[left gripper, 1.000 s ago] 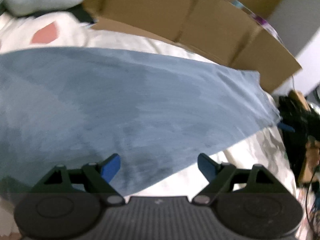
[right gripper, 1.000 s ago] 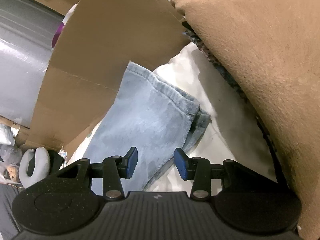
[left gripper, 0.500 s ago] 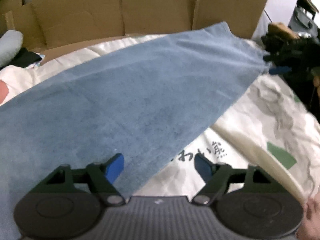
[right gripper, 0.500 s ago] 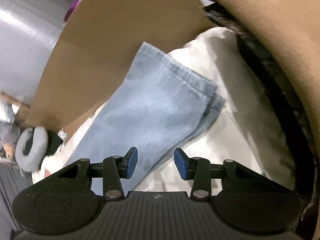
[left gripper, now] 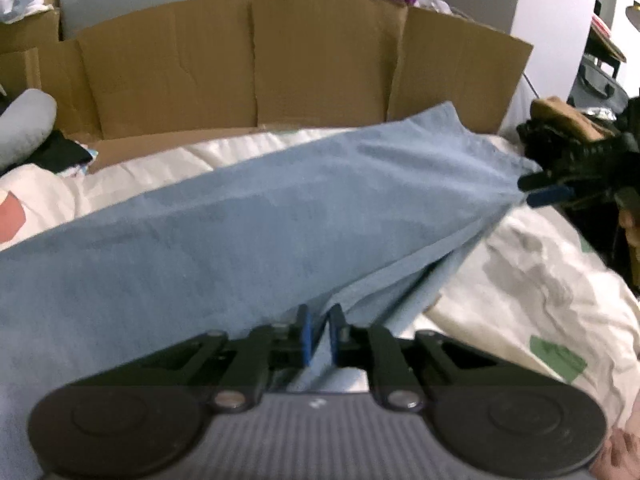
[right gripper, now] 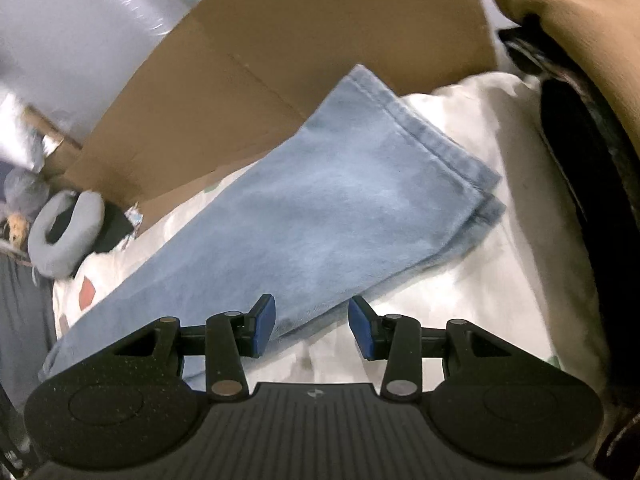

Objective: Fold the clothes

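One blue garment (left gripper: 256,232) lies stretched across the white bedding (left gripper: 532,280), two hand-held grippers on it. From the left: a grey neck pillow (right gripper: 64,232), one cardboard sheet (left gripper: 280,68) standing behind the bed, and dark and tan clothing (right gripper: 580,92) piled at the right. My left hand-held gripper (left gripper: 319,334), gaping wide a second ago, is now clamped on the garment's near edge. My right hand-held gripper (right gripper: 312,330) stays half apart, nothing pinched, the garment's folded end just ahead of it.
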